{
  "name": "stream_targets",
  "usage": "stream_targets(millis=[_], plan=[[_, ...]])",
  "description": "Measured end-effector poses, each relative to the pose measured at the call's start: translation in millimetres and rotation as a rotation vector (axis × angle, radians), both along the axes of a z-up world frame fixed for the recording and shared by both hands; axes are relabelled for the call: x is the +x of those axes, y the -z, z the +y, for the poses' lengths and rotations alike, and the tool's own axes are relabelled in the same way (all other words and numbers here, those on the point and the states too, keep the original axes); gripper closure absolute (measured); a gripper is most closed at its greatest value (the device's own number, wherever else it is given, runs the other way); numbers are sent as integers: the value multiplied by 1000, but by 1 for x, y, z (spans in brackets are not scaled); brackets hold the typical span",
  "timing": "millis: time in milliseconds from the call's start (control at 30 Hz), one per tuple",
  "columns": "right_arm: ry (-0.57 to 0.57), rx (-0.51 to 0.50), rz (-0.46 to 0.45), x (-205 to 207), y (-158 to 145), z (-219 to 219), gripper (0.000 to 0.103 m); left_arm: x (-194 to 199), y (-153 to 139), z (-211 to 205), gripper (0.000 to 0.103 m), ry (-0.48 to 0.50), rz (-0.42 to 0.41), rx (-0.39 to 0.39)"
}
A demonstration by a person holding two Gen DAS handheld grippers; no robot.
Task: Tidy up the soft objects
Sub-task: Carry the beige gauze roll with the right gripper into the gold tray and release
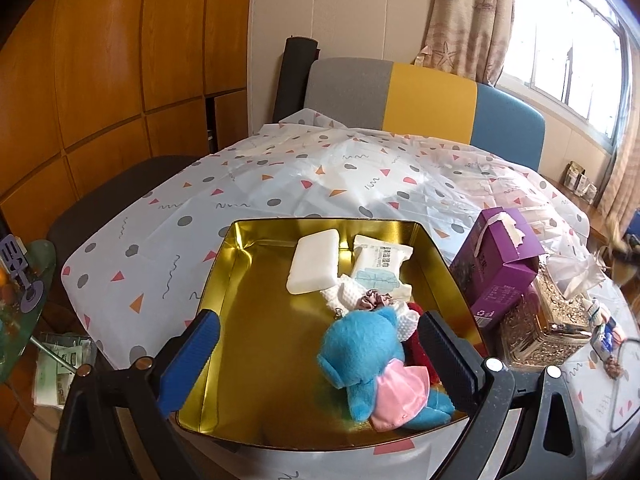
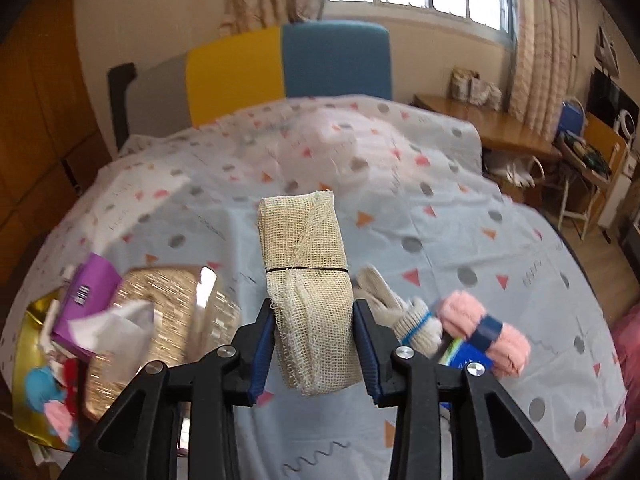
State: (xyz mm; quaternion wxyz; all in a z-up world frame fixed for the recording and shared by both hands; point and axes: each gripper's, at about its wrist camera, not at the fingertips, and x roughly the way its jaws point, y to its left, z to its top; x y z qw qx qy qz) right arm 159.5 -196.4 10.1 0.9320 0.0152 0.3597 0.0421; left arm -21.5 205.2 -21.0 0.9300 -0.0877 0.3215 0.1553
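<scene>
My left gripper (image 1: 320,344) is open and empty above the near part of a gold tin box (image 1: 248,264). In the box lie a blue plush toy with a pink skirt (image 1: 360,364), a white sponge (image 1: 314,266), a wet-wipe pack (image 1: 380,270), a mauve scrunchie (image 1: 374,300) and a red soft item (image 1: 418,350). My right gripper (image 2: 314,320) is shut on a folded beige gauze cloth bound with a black band (image 2: 308,276), held above the table. A rolled white sock bundle (image 2: 404,316) and pink yarn (image 2: 484,328) lie to its right.
A purple carton (image 1: 496,268) and a gold glittery tissue box (image 1: 548,324) stand right of the tin; both also show in the right wrist view, the carton (image 2: 88,292) and the tissue box (image 2: 168,312). A patterned cloth (image 2: 440,208) covers the table. A bench back (image 1: 400,96) stands behind.
</scene>
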Motion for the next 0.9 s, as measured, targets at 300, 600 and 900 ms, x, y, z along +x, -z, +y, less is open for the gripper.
stream_targets(millis=[300,600,900], plan=[[-339,24,-93,-33,-55,115,66,0,6,13,3,-32,6,-20],[-620,0,90,-49,-5,263,66,-15,9,45,3,-141,-18,-60],[-537,-134,260,-17,82,322,63,-24,12,59,3,-178,-10,-53]])
